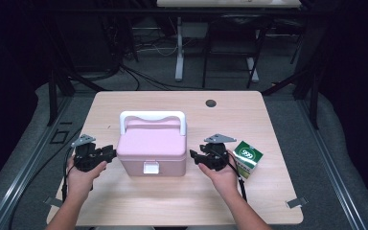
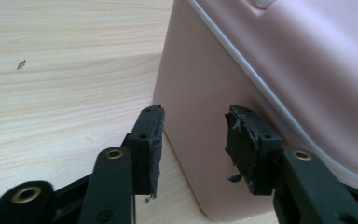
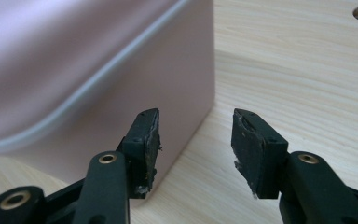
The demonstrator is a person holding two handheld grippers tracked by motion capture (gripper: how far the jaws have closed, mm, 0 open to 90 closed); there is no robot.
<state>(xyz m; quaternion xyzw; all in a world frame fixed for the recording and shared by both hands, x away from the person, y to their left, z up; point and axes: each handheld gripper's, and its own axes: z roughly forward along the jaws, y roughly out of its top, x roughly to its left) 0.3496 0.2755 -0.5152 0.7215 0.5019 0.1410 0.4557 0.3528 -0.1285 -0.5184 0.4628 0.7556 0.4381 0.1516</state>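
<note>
left hand-held gripper: released, at pink box left wall | right hand-held gripper: released, at box's right wall | green carton: right of box, on desk

The pink box is cut off by both gripper views' edges.

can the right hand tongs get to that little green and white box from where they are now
Probably yes. The green and white box stands just beside the right tongs on the table, nothing between. But the tongs point toward the pink case, so the hand must turn.
</note>
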